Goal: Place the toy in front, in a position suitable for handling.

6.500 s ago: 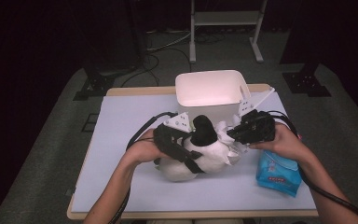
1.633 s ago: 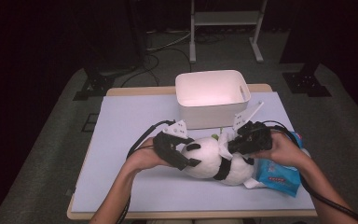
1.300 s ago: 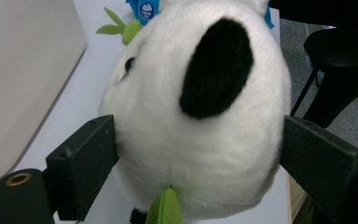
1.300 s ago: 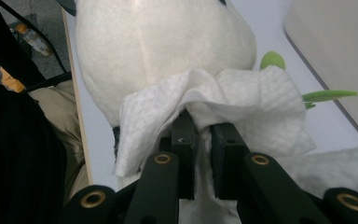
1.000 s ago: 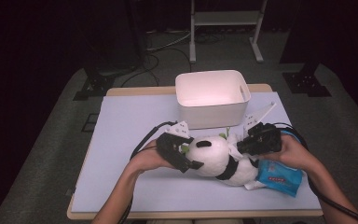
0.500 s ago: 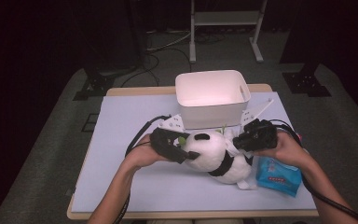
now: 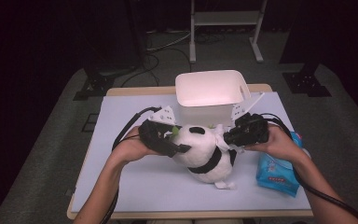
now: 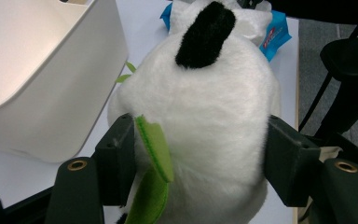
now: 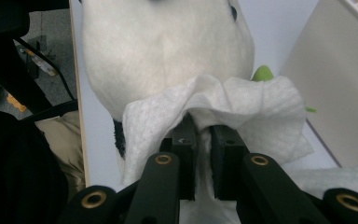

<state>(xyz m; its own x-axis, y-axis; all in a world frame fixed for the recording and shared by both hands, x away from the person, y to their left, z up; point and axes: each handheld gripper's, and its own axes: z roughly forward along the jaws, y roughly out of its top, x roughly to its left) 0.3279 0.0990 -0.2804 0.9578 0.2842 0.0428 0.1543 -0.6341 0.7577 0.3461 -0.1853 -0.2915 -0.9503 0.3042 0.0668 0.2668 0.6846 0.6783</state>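
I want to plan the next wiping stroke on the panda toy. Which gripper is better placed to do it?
The right gripper. Its jaws are shut on the white wipe, which already lies against the plush panda. The left gripper is clamped around the panda's head, so it probably should steady the toy.

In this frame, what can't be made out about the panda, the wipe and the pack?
- Panda toy: its face; the high view shows its back, and the right gripper view cuts it off at the top edge.
- White wipe: whether it touches the fur; its own folds hide the contact.
- Blue wipes pack: label too small in the high view, and in the left gripper view the panda covers it.
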